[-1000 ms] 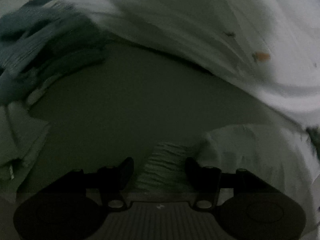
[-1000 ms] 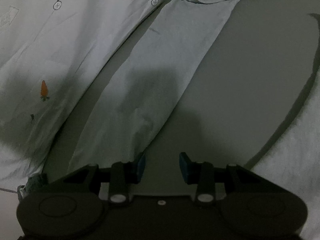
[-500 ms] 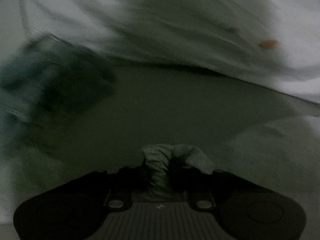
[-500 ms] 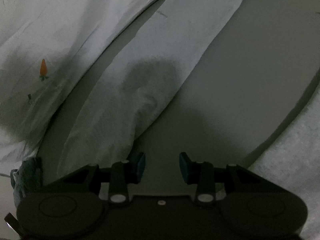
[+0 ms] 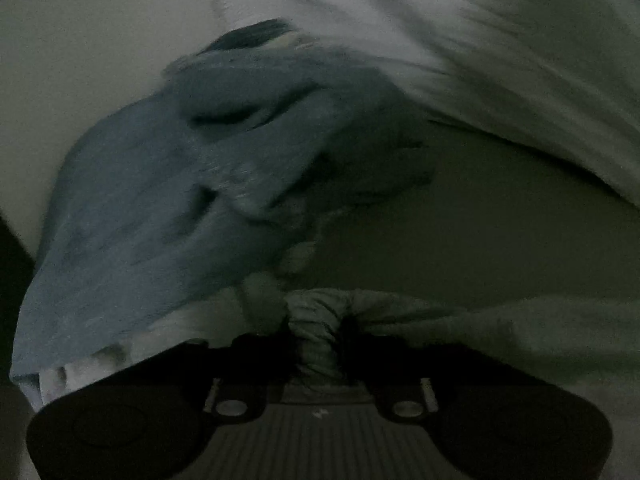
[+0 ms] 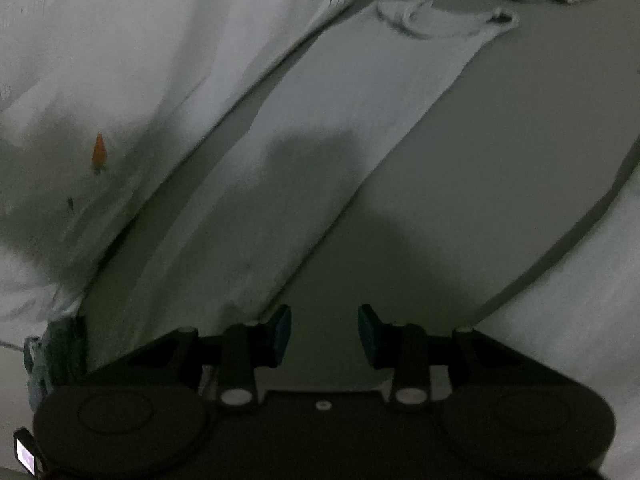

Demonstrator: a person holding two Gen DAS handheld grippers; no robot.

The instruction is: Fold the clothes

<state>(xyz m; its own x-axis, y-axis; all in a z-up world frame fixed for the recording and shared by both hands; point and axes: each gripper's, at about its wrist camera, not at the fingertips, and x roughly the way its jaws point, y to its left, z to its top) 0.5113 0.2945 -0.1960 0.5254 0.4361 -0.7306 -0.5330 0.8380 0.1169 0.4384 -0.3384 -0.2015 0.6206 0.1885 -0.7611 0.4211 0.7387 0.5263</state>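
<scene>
Left gripper (image 5: pixel 316 340) clamped on bunched pale cloth; right gripper (image 6: pixel 324 328) spread apart, holding nothing.
Left wrist view: blue garment (image 5: pixel 168 184) left, gripped cloth (image 5: pixel 316 320) at center, white sheet (image 5: pixel 500 48) upper right. Right wrist view: white carrot-print fabric (image 6: pixel 120 100) left, pale grey garment (image 6: pixel 320 152) flat on dark surface (image 6: pixel 500 168).

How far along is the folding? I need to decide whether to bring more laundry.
Early. Nothing looks folded yet: the pale garment lies stretched out flat, and the blue cloth is crumpled. In hand: the left tool pinches a bunched pale cuff. The right tool is open and empty.
</scene>
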